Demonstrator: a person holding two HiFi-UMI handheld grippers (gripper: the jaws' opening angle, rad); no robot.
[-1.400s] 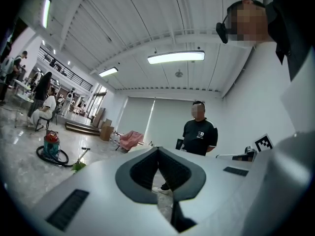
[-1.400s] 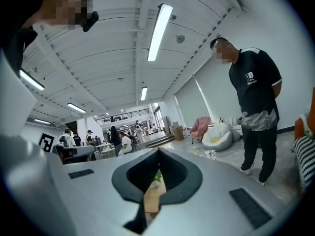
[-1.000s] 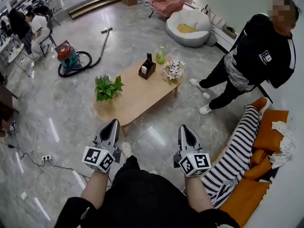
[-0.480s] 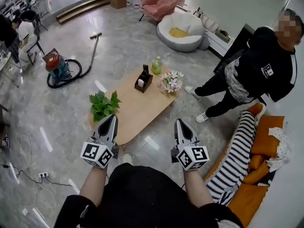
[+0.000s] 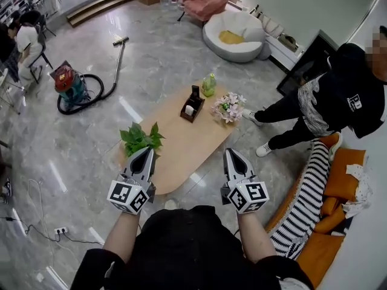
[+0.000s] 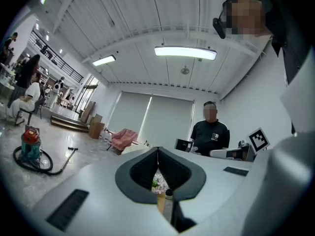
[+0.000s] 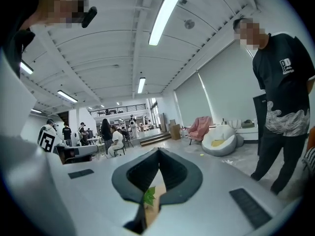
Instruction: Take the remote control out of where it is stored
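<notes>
— Two grippers, both empty. On the left gripper (image 5: 147, 153) the tips are clenched together; the right gripper (image 5: 230, 153) is pinched tight too, nothing between the pads. Both are held off the near end of the coffee table (image 5: 181, 147), not over it yet.

— And the remote?

— Not positively identified. Best guess: the dark upright slab in the dark caddy (image 5: 192, 106) at the table's middle, with something white tucked in front. Untouched.

— What else is on the table?

— Near end, on the left side: potted plant (image 5: 140, 139). Just beside the caddy, toward the table's right edge: flower bunch (image 5: 228, 108). Just past the caddy, toward the far end: green bottle (image 5: 209, 84).

— Risks?

— The jaws must part before the reach, or the tips just shove the caddy. It looks light and narrow. A slanted pull could lift or tip it along with the remote, into the flowers or the bottle. A low approach over the near end brushes the plant. A bystander (image 5: 344, 101) stands off the table's far right corner, so no wide swings there.

— Anything readable?

— Little. Square black-and-white markers on the gripper cubes, patterns only. A white emblem on the bystander's black top, too small to read. No label legible on bottle or caddy.
</notes>
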